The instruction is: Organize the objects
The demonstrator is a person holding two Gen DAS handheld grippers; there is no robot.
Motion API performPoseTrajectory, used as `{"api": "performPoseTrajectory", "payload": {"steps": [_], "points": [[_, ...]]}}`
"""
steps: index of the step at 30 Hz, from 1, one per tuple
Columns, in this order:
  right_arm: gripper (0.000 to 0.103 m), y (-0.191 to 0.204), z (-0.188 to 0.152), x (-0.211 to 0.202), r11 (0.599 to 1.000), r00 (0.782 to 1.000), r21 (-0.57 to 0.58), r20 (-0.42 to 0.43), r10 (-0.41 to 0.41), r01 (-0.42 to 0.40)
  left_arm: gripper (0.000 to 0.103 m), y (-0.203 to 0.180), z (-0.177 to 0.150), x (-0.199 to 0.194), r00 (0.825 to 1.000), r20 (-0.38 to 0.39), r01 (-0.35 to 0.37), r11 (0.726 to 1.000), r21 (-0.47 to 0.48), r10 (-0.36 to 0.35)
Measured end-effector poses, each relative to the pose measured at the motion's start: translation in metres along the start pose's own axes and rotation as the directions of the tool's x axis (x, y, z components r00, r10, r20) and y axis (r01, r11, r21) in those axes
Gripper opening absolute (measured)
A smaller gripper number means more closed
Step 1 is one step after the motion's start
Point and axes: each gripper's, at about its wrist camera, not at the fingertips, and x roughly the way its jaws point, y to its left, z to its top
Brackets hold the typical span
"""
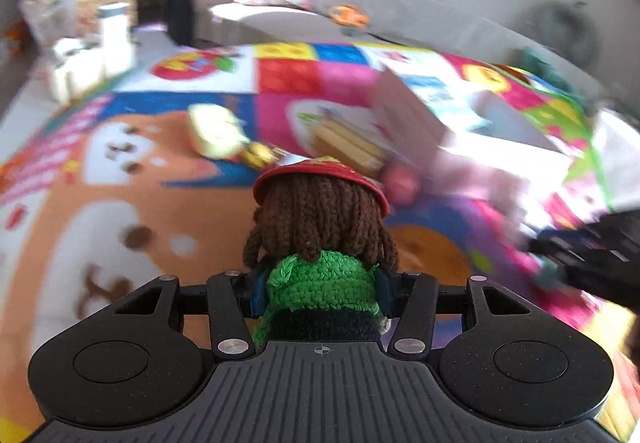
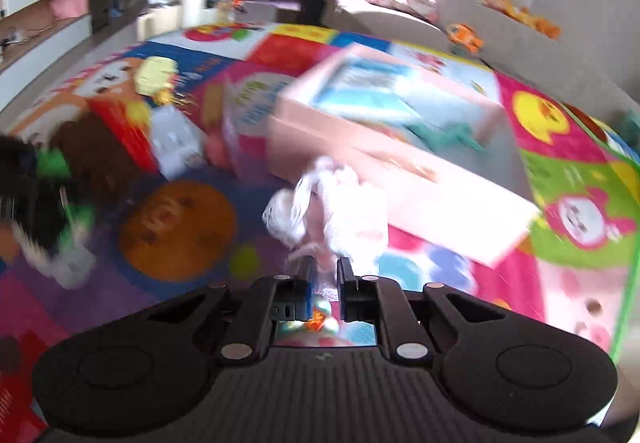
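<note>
From the left wrist, the left tool (image 1: 320, 293) grips a crocheted doll (image 1: 320, 239) above the colourful play mat (image 1: 120, 163), while from the right wrist the right tool (image 2: 325, 277) pinches a crumpled white bag (image 2: 332, 199) before the pink box (image 2: 400, 147).

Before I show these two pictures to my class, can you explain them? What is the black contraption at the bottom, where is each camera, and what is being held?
Each picture comes from a camera on a hand-held two-finger gripper, looking forward along its fingers; a person holds one in each hand.

In the left wrist view, the left gripper is closed around a crocheted doll with brown hair, a red hat and green clothes.

In the right wrist view, the right gripper pinches a crinkly white bag.

Below lies a colourful play mat with a pink box on it, plus small toys too blurred to name. A sofa stands behind.
</note>
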Motion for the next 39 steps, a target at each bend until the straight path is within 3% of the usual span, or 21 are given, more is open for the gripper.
{"api": "performPoseTrajectory", "payload": {"steps": [2, 4, 6, 10, 15, 17, 19, 22, 24, 27, 29, 33, 39], "points": [[0.022, -0.009, -0.004, -0.005, 0.999, 1.0, 0.034, 0.0, 0.019, -0.019, 0.054, 0.011, 0.006, -0.001, 0.999, 0.005, -0.037, 0.998, -0.042, 0.038], [0.052, -0.015, -0.006, -0.014, 0.996, 0.998, 0.067, 0.033, 0.052, -0.055, 0.054, 0.019, 0.008, -0.005, 0.999, 0.007, -0.046, 0.996, -0.075, 0.047], [0.067, -0.016, -0.007, -0.022, 0.995, 0.995, 0.078, 0.079, 0.058, -0.064, 0.054, 0.023, 0.008, -0.008, 0.999, -0.002, -0.046, 0.995, -0.086, 0.047], [0.078, -0.015, 0.001, -0.022, 0.993, 0.99, 0.091, 0.13, 0.063, -0.075, 0.054, 0.013, -0.001, -0.016, 1.0, -0.024, 0.01, 0.999, -0.051, -0.011], [0.075, -0.013, 0.017, 0.006, 0.984, 0.989, 0.137, 0.114, 0.097, -0.113, 0.054, -0.011, -0.006, -0.019, 0.996, -0.044, 0.077, 0.997, -0.012, -0.077], [0.064, -0.01, 0.018, 0.016, 0.98, 0.988, 0.147, 0.093, 0.124, -0.137, 0.054, -0.018, -0.007, -0.019, 0.995, -0.049, 0.089, 0.996, -0.001, -0.089], [0.044, -0.009, 0.018, 0.022, 0.976, 0.987, 0.154, 0.064, 0.147, -0.155, 0.054, -0.023, -0.008, -0.019, 0.995, -0.057, 0.087, 0.996, 0.01, -0.087], [0.039, -0.009, 0.013, 0.016, 0.975, 0.985, 0.146, 0.045, 0.164, -0.169, 0.054, -0.026, -0.011, -0.02, 0.994, -0.059, 0.089, 0.996, 0.014, -0.088], [0.039, -0.017, 0.007, 0.008, 0.966, 0.978, 0.152, 0.021, 0.208, -0.209, 0.054, -0.024, -0.012, -0.019, 0.995, -0.059, 0.085, 0.996, 0.008, -0.084], [0.045, -0.047, -0.003, -0.004, 0.903, 0.941, 0.283, -0.007, 0.338, -0.322, 0.054, -0.02, -0.011, -0.017, 0.996, -0.057, 0.066, 0.998, -0.011, -0.066], [0.053, -0.071, -0.008, -0.016, 0.873, 0.945, 0.372, 0.038, 0.326, -0.316, 0.054, -0.017, -0.011, -0.016, 0.997, -0.054, 0.057, 0.998, -0.029, -0.059], [0.056, -0.091, -0.012, -0.043, 0.906, 0.981, 0.378, 0.102, 0.165, -0.192, 0.054, -0.013, -0.01, -0.014, 0.997, -0.051, 0.058, 0.997, -0.045, -0.061], [0.073, -0.058, -0.012, -0.052, 0.954, 0.985, 0.248, 0.088, 0.152, -0.169, 0.055, -0.012, -0.015, -0.011, 0.996, -0.065, 0.053, 0.997, -0.054, -0.057]]}}
